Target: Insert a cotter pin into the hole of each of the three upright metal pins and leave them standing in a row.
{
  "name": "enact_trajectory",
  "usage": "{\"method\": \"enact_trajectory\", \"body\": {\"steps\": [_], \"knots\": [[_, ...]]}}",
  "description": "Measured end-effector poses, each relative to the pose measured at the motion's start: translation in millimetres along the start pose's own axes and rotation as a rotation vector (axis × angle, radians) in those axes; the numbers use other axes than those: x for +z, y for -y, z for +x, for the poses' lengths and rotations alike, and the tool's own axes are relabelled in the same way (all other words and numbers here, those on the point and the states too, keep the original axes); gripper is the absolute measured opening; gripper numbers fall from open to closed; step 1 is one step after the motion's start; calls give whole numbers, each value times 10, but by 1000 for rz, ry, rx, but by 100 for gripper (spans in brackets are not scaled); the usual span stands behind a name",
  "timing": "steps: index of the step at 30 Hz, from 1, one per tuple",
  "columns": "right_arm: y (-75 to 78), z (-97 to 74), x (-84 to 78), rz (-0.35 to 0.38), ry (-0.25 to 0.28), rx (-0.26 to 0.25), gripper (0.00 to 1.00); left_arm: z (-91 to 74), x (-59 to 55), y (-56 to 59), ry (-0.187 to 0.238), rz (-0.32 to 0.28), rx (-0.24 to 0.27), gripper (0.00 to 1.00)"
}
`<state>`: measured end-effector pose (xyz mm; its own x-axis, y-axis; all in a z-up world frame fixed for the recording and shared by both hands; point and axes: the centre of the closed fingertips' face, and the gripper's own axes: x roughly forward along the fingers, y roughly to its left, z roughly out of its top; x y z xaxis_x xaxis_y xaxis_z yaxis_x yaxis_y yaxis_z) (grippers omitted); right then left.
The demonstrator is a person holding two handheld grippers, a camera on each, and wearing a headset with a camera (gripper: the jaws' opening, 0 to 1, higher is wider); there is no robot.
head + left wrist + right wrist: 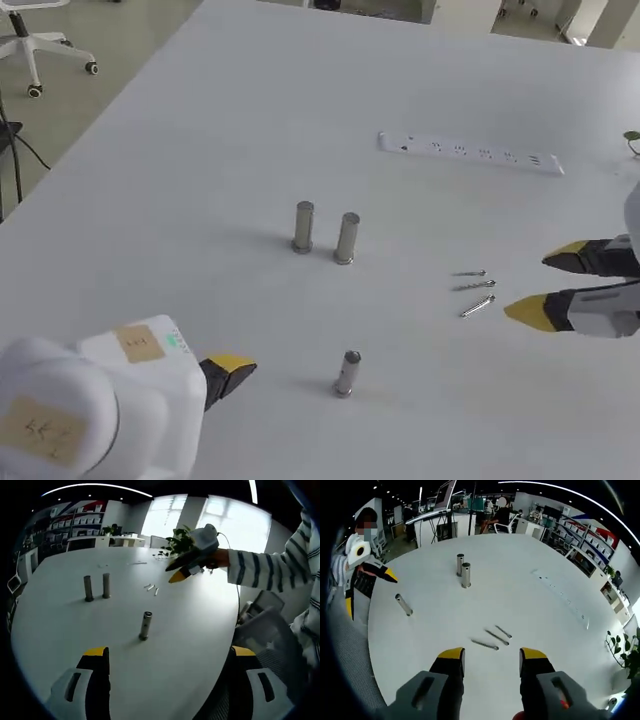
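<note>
Your table [200, 150] was evenly and brightly lit with only faint soft shadows beside the metal pins [304, 228], while the windows [235, 522] blew out white in your left gripper view and both fisheye views bent at the edges.

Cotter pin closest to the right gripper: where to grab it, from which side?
Probably mid-shank, from above. The cotter pin lies flat on the table, long and thin, so the open right gripper should straddle it crosswise. It lies slightly apart from the other two cotter pins, leaving room for a finger.
</note>
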<state>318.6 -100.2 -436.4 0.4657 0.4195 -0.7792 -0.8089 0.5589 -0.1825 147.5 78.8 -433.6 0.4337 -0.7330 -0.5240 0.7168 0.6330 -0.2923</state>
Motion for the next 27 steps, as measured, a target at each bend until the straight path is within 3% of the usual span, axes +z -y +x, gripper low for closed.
{"method": "enact_trajectory", "body": {"steps": [3, 9, 12, 19, 27], "knots": [[62, 76, 15, -44, -4, -6, 27, -15, 12, -26, 7, 11, 12, 99], [123, 231, 1, -79, -16, 20, 22, -44, 27, -73, 24, -5, 24, 97], [129, 311, -23, -65, -14, 55, 19, -53, 16, -93, 23, -12, 26, 97], [247, 446, -5, -79, -7, 63, 7, -63, -17, -133, 18, -29, 33, 97], [268, 584, -23, -117, -27, 78, 3, -52, -52, -161, 10, -36, 34, 96]]}}
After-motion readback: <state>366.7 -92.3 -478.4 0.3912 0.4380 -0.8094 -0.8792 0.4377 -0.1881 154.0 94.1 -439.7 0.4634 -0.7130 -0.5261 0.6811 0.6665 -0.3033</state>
